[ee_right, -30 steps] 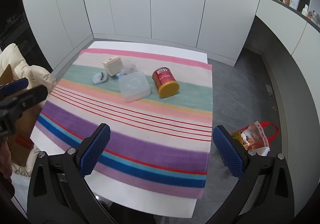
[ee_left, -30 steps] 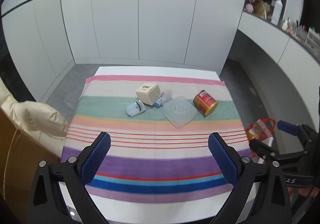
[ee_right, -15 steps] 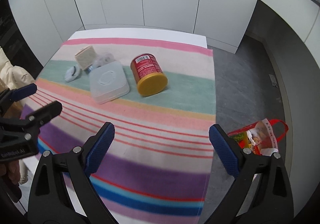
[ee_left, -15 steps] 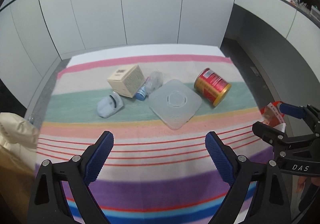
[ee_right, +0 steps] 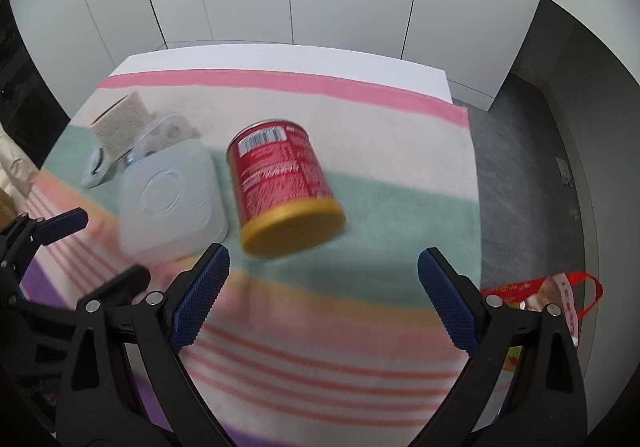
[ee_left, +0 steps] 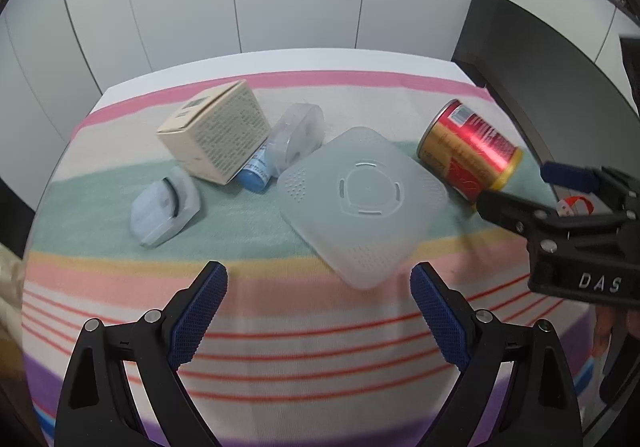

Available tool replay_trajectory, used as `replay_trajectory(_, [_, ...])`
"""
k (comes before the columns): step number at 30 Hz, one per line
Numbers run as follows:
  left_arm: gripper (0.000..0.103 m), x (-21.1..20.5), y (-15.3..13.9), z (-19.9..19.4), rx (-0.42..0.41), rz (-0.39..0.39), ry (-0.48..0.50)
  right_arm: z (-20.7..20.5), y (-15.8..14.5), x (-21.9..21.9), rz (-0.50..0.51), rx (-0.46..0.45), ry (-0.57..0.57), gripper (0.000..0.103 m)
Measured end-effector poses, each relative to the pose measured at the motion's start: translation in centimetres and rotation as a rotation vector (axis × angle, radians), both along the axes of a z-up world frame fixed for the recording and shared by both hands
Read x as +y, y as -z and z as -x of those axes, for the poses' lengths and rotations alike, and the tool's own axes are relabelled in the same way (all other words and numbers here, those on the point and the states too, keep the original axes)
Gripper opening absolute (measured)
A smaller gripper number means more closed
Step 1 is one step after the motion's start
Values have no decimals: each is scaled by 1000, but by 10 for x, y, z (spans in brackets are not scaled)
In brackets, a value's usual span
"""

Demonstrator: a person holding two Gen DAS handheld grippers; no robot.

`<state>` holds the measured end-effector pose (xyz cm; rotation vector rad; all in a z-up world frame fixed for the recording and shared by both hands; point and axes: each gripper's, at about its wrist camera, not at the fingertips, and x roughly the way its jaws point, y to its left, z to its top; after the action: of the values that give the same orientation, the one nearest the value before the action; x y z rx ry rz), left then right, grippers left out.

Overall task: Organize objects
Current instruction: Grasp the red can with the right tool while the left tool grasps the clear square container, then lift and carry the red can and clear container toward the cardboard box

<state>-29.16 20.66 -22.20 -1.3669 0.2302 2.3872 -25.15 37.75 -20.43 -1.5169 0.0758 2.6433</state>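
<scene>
On the striped cloth [ee_left: 304, 327] lie a beige box [ee_left: 216, 137], a clear tape case [ee_left: 298, 135], a blue-capped tube [ee_left: 254, 171], a pale small case [ee_left: 164, 207], a translucent square lid [ee_left: 362, 195] and a red can with a gold cap [ee_left: 468, 149] on its side. My left gripper [ee_left: 318, 307] is open and empty, just short of the lid. My right gripper [ee_right: 322, 295] is open and empty, just short of the can [ee_right: 282, 183]; it also shows in the left wrist view [ee_left: 524, 187] beside the can.
White cabinet doors stand behind the table. A red-handled bag [ee_right: 552, 299] lies on the grey floor to the right of the table. A cream padded garment [ee_left: 8, 287] sits at the left edge. The left gripper shows at lower left in the right wrist view [ee_right: 80, 247].
Both grippers have moved forward over the cloth toward the objects, which now look much larger. Both stay open and hold nothing.
</scene>
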Motion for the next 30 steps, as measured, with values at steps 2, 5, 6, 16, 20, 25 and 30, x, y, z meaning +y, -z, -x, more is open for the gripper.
replay_trajectory(2, [94,2,6,6,-13,-13,9,9,4,0,3,4,-4,95])
replay_trajectory(5, [95,10,9,13,1,-24,26,21,8,1,14,9,-13,92])
replay_trajectory(6, [95,13,10,16,6,-26,35,23,9,1,18,13,-11,92])
replay_trajectory(16, [91,39,11,36,33,-19,97,42,12,5,33,26,-24,58])
replay_trajectory(20, [91,41,6,27,11,-32,101,38,11,12,35,19,8,57])
replay_trajectory(25, [91,23,-4,6,7,-58,62,24,7,14,39,11,22,57])
replay_trajectory(30, [91,0,-20,-12,5,-63,21,3,-6,7,45,13,25,57])
